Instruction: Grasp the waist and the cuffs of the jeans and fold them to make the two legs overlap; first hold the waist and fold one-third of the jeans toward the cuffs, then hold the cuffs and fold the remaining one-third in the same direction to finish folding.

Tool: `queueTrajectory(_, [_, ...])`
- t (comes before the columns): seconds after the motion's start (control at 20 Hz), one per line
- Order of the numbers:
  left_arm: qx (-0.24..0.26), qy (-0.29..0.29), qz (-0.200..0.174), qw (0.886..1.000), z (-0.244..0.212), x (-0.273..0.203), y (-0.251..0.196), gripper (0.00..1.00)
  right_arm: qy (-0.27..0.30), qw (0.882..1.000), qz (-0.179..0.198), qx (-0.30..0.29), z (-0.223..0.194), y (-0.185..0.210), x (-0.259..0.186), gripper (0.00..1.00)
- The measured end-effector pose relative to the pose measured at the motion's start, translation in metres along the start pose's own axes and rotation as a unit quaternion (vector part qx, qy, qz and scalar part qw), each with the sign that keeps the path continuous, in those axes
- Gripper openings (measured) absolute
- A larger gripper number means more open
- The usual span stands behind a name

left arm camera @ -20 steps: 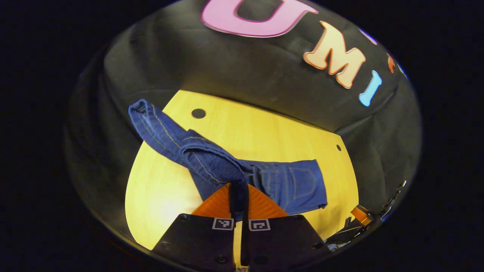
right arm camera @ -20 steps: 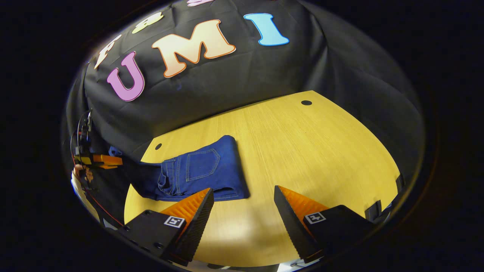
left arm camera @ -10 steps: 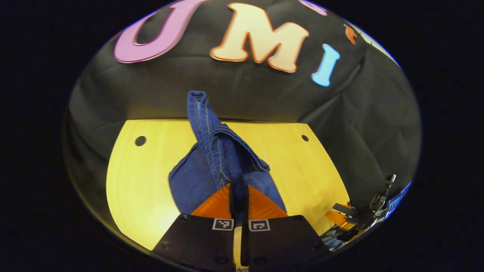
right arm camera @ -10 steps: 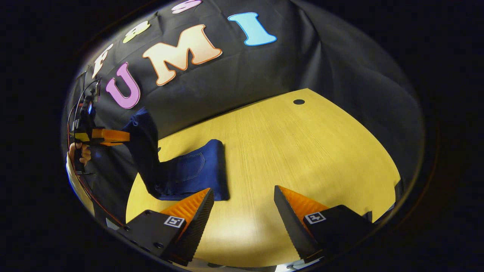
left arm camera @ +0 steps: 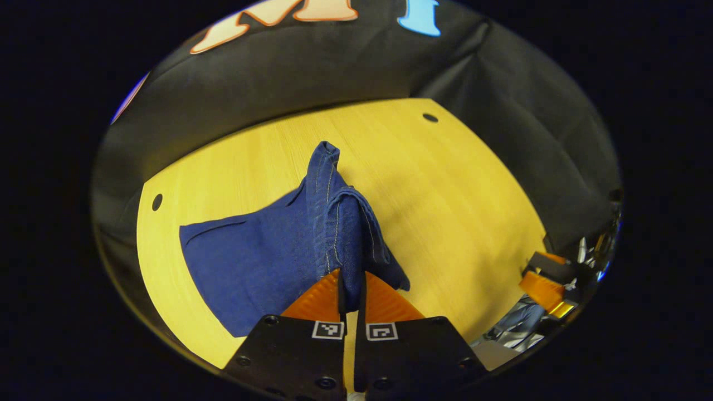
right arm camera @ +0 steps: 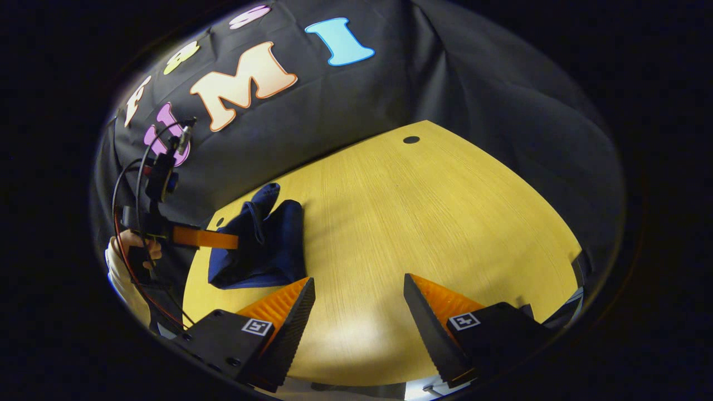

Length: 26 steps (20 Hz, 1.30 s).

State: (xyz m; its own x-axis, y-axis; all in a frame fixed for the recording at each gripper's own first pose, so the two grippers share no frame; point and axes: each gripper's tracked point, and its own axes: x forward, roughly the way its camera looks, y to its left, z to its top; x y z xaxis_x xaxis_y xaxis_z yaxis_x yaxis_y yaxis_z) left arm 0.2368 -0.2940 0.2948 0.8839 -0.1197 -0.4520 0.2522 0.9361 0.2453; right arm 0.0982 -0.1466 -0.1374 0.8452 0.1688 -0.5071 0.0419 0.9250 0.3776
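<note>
- The left gripper (left arm camera: pixel 352 289) is clamped on a bunched end of the jeans (left arm camera: pixel 267 250), both fingers pressing the denim and lifting it over the folded part.
- The right gripper (right arm camera: pixel 359 303) hangs above bare table (right arm camera: pixel 445 211), its jaws wide apart and holding nothing.
- The jeans lie folded on the table's left side in the right gripper view, beside a hand (right arm camera: pixel 136 245).

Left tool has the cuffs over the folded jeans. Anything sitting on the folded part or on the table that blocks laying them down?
Nothing visible does. The left tool pinches the cuffs above the folded jeans; the table around them is bare wood, and the right tool hangs open off to the side.
</note>
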Motion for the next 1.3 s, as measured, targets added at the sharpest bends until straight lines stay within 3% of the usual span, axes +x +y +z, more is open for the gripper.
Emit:
queueTrajectory(0.2, [0.024,0.016,0.038,0.999,-0.013,0.019,-0.002,0.01,-0.002,1.000,-0.001,0.002,-0.003,-0.006,-0.005,0.99])
queueTrajectory(0.25, [0.036,0.018,0.051,0.998,-0.017,0.022,-0.003,0.01,-0.003,1.000,0.000,0.002,-0.002,-0.006,-0.005,0.94])
queueTrajectory(0.3, [0.049,0.018,0.063,0.997,-0.020,0.024,-0.005,0.02,-0.005,1.000,0.001,0.000,-0.002,-0.007,-0.007,0.99])
queueTrajectory(0.4, [0.076,0.026,0.080,0.994,-0.026,0.026,-0.006,0.05,-0.006,1.000,0.000,-0.007,-0.003,-0.011,-0.009,0.98])
queueTrajectory(0.45, [0.086,0.021,0.083,0.993,-0.025,0.026,-0.007,0.05,-0.007,1.000,0.000,-0.009,-0.001,-0.014,-0.011,0.94])
queueTrajectory(0.55, [0.088,0.001,0.064,0.994,-0.017,0.021,-0.017,0.09,-0.010,1.000,0.000,-0.010,0.002,-0.020,-0.014,0.94])
queueTrajectory(0.6, [0.084,-0.011,0.044,0.995,-0.015,0.016,-0.030,0.27,-0.012,1.000,0.000,-0.011,0.004,-0.024,-0.017,0.98])
queueTrajectory(0.7, [0.081,-0.050,0.017,0.995,-0.005,0.002,-0.056,0.64,-0.014,1.000,0.000,-0.016,0.008,-0.030,-0.020,0.98])
queueTrajectory(0.75, [0.083,-0.071,0.013,0.994,-0.001,-0.008,-0.066,0.82,-0.017,1.000,0.002,-0.019,0.010,-0.032,-0.023,0.94])
queueTrajectory(0.8, [0.079,-0.091,0.023,0.992,0.003,-0.018,-0.069,1.00,-0.020,0.999,0.003,-0.024,0.011,-0.032,-0.024,0.99])
queueTrajectory(0.9, [0.063,-0.125,0.027,0.990,0.007,-0.036,-0.072,0.96,-0.023,0.999,0.006,-0.035,0.012,-0.033,-0.028,0.94])
queueTrajectory(0.95, [0.054,-0.142,0.023,0.988,0.010,-0.046,-0.074,0.96,-0.024,0.999,0.008,-0.039,0.013,-0.030,-0.030,0.98])
queueTrajectory(1.1, [0.026,-0.186,0.023,0.982,0.012,-0.078,-0.062,0.96,-0.035,0.998,0.017,-0.047,0.015,-0.008,-0.036,0.99])
queueTrajectory(1.3, [-0.037,-0.192,0.016,0.980,-0.021,-0.101,-0.021,0.97,-0.046,0.997,0.027,-0.055,0.011,0.033,-0.038,0.99])
